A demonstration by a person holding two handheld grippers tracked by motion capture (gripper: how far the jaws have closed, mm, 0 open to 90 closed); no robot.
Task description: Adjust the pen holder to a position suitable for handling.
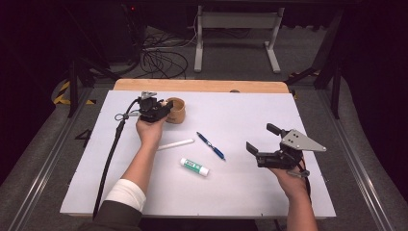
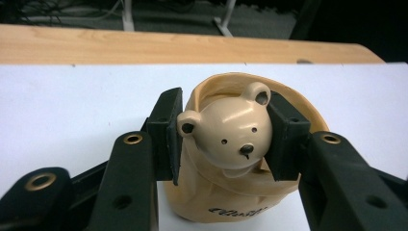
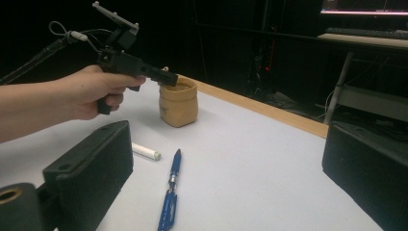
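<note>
**Bear head held between the left jaws over the tan cup**

In the left gripper view the two black pads (image 2: 169,137) press on either side of a small tan bear head (image 2: 226,131) — one pad by each ear — so the left gripper (image 2: 222,137) is clamped on it. The bear head sits at the mouth of a tan cup (image 2: 231,202) with dark script near its base, and the cup stands on the white table (image 2: 72,106). From the high view, the left gripper (image 1: 166,109) is at the far left part of the white surface, touching the cup (image 1: 177,111), with the left hand (image 1: 149,131) wrapped around its grip and its cable trailing back toward the near edge.

The right gripper (image 1: 262,139) is held above the table's right side, well apart from the cup; its jaws stand wide apart with nothing between them, as its own view shows.

Between the two hands lie a white stick (image 1: 175,144), a blue pen (image 1: 210,145) and a glue stick (image 1: 194,166) with a green label — all flat on the table (image 1: 250,110). The right gripper view shows the pen (image 3: 169,202) pointing away toward the cup (image 3: 178,103), with the white stick (image 3: 146,151) just to its left. A wooden strip (image 1: 202,85) runs along the table's far edge.
</note>
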